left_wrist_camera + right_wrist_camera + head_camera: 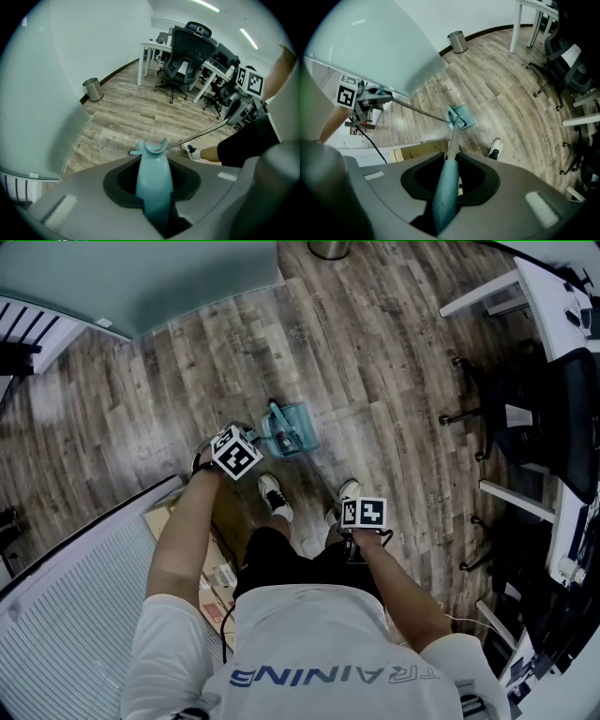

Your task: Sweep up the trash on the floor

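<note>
Both tools are in hand. My left gripper (153,190) is clenched round a pale teal handle (152,164) of smooth, rounded plastic, which flares to a forked tip at the middle of its view. My right gripper (450,183) is clamped on a second teal grip (443,201), which narrows into a thin bare-metal shaft (453,138) slanting down to the floor. In that view a second thin rod (417,111) comes in from the left edge and meets the shaft at the same spot.

That spot is the dustpan (286,432), a boxy piece of teal plastic that looks see-through. It sits on the boards at the centre of the head view, just beyond the shoes (274,495). I cannot tell which shaft carries the brush and which the pan.

I judge this to be the gathering step, with brush and pan brought together. I can make out no trash on the floor (187,381), a grey-brown wood-grain plank surface, so how much is left is unclear.

The next move calls for holding the pan's lip flat on the planks and drawing the brush toward it in a short stroke. Both clamps must stay firm, since slick round plastic may twist.

A cardboard box (167,514) lies at the lower left of the head view. Farther off, the left gripper view shows a shiny metal bin (93,89) against the plain wall, and a dark mesh chair (187,56) by a white desk (150,47).
</note>
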The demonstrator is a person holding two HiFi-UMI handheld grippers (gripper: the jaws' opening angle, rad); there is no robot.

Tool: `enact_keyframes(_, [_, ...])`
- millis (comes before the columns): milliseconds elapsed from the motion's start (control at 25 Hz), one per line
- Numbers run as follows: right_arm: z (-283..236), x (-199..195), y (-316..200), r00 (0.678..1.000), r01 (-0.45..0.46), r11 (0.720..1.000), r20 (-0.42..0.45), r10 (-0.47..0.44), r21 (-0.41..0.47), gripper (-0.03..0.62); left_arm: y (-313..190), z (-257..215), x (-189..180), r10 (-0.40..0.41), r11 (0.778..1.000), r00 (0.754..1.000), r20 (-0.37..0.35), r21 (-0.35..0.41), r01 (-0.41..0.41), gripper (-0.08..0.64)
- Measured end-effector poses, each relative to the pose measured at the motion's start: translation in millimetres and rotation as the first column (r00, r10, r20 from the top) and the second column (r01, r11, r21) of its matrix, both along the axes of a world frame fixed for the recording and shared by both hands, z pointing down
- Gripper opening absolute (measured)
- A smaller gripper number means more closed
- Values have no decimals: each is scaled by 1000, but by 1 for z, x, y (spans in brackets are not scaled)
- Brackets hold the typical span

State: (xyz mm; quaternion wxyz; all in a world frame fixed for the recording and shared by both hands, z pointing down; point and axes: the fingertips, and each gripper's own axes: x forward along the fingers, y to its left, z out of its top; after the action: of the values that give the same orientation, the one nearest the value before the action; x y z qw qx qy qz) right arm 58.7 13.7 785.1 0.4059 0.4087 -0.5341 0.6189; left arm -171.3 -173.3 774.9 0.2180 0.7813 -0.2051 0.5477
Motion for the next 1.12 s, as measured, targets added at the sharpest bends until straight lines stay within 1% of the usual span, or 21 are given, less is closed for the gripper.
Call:
enact_keyframes(120, [0, 23, -4, 997, -76, 997, 32, 77, -18, 110, 1, 1, -1, 1, 1000, 1000, -1, 4, -1, 91])
enact_keyframes(280, [-5, 50, -6, 984, -167, 985, 57, 169, -39, 109, 3, 0, -1, 4, 1000, 1000, -1, 12, -4, 91])
enact_keyframes(360, [-8, 59, -4, 980, -190, 981, 52, 191, -36, 109, 5, 1, -1, 5, 1000, 1000, 2, 14, -5, 91])
enact_keyframes(520, [-14, 73, -2, 978, -205, 979, 23, 205, -16, 110, 6, 1, -2, 6, 1000, 1000, 8, 5, -6, 91])
enact_keyframes(640, [-17, 78, 0, 974, -227, 974, 21, 228, -11, 109, 8, 3, -10, -2, 1000, 1000, 5, -16, 2, 95])
enact_keyframes(680, [-18, 80, 1, 973, -231, 973, 22, 231, -9, 109, 10, 3, -11, -14, 1000, 1000, -5, -22, 14, 110])
enact_keyframes(760, [-20, 84, 3, 972, -235, 972, 23, 235, -6, 109, 12, -2, -12, -43, 999, 999, -27, -16, 42, 256])
enact_keyframes(840, [-22, 88, 4, 970, -241, 970, 27, 241, -2, 109, 8, -12, -12, -61, 997, 997, -38, 35, 63, 326])
enact_keyframes(880, [-23, 90, 4, 969, -246, 969, 30, 246, 1, 110, 4, -19, -12, -74, 994, 996, -43, 74, 78, 350])
enact_keyframes(960, [-26, 94, 2, 966, -258, 966, 36, 257, 6, 110, -6, -37, -13, -118, 981, 990, -71, 146, 127, 381])
enact_keyframes(1040, [-28, 98, 0, 962, -272, 962, 38, 271, 11, 109, -14, -61, -13, -164, 961, 979, -119, 204, 186, 387])
enact_keyframes(1120, [-30, 102, -4, 959, -284, 959, 33, 283, 23, 109, -21, -92, -14, -212, 931, 961, -175, 264, 253, 387])
